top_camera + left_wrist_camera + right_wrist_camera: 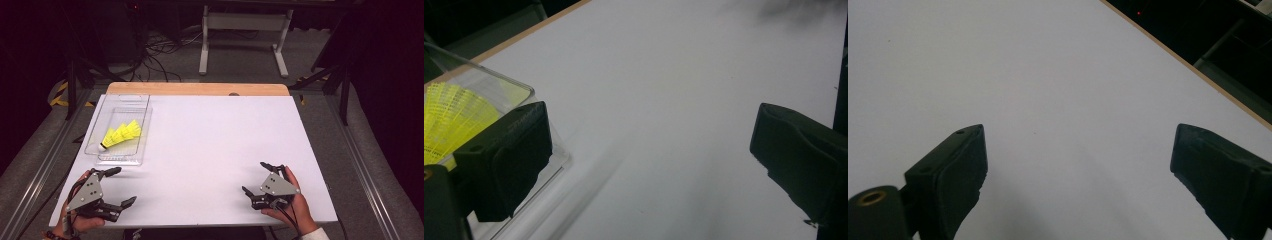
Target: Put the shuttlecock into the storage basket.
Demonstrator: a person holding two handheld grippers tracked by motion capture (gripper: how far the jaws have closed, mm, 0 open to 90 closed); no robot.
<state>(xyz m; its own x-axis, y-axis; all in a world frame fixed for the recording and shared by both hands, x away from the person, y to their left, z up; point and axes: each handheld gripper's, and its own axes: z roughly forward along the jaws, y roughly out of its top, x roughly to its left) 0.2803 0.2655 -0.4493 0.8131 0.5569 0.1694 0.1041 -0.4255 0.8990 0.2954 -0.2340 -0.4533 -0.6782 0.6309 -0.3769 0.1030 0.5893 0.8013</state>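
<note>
both claws, left claw (121, 186) and right claw (255, 178), are held wide and empty; the yellow shuttlecocks (121, 134) in the clear tray (141, 150) are judged next to be reached.

Between our spread jaws the desk (1058, 75) looks matt, smooth and white, like a laminate sheet, with a bare wood strip (197, 89) along its far edge. Beside the left gripper (644, 150), the tray (519, 90) is clear, glossy plastic. The shuttlecocks (449, 115) inside look like fine yellow plastic mesh. Our jaws are matt black plastic, and each gripper's top plate (86, 192) looks dull grey.
</note>
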